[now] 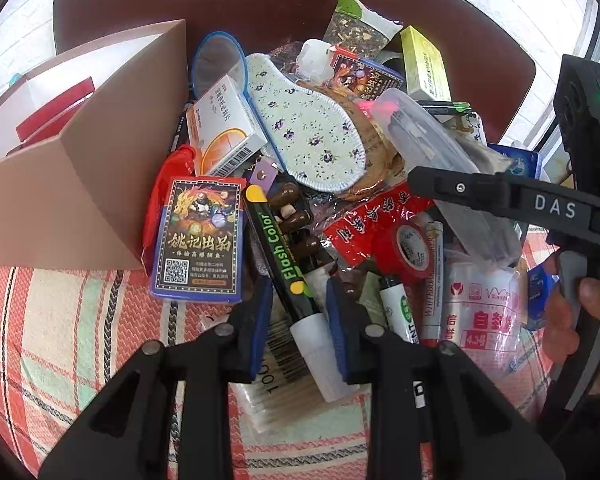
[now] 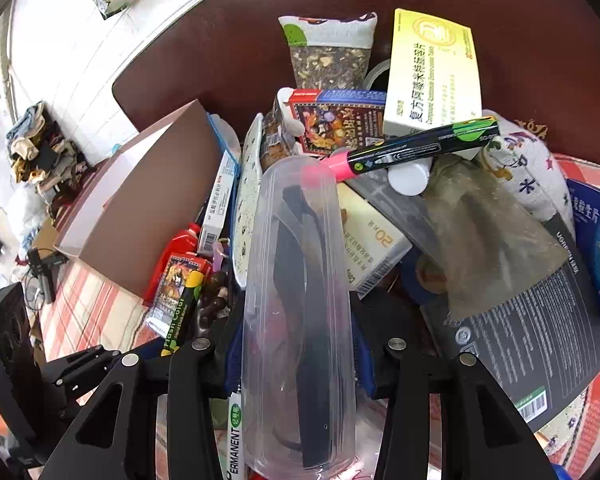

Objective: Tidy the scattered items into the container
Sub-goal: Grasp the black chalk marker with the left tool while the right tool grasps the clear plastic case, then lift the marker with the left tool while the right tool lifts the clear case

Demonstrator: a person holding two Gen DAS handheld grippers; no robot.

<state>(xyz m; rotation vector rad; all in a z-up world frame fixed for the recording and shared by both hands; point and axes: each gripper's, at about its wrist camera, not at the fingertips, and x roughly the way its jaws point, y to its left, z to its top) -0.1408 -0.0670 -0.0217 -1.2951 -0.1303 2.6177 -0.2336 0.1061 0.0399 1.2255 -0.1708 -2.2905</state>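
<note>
A pile of small items lies on a plaid cloth (image 1: 60, 320). My left gripper (image 1: 298, 316) has its blue pads on either side of a black "Flash Color" marker (image 1: 278, 248) with a white cap; the pads look closed on it. A blue card pack (image 1: 198, 240) lies just left of it. My right gripper (image 2: 298, 344) is shut on a clear plastic case (image 2: 300, 300) with dark glasses inside, held above the pile; it also shows in the left wrist view (image 1: 428, 136). The pink cardboard box (image 1: 80, 168) stands open at the left, and shows in the right wrist view (image 2: 148, 204).
The pile holds a floral insole (image 1: 308, 128), medicine boxes (image 1: 228, 124) (image 2: 432, 76), red tape (image 1: 410, 248), a pink-tipped marker (image 2: 412, 148), a black packet (image 2: 532, 344) and a seed pouch (image 2: 328, 52). A dark red chair (image 1: 260, 4) stands behind.
</note>
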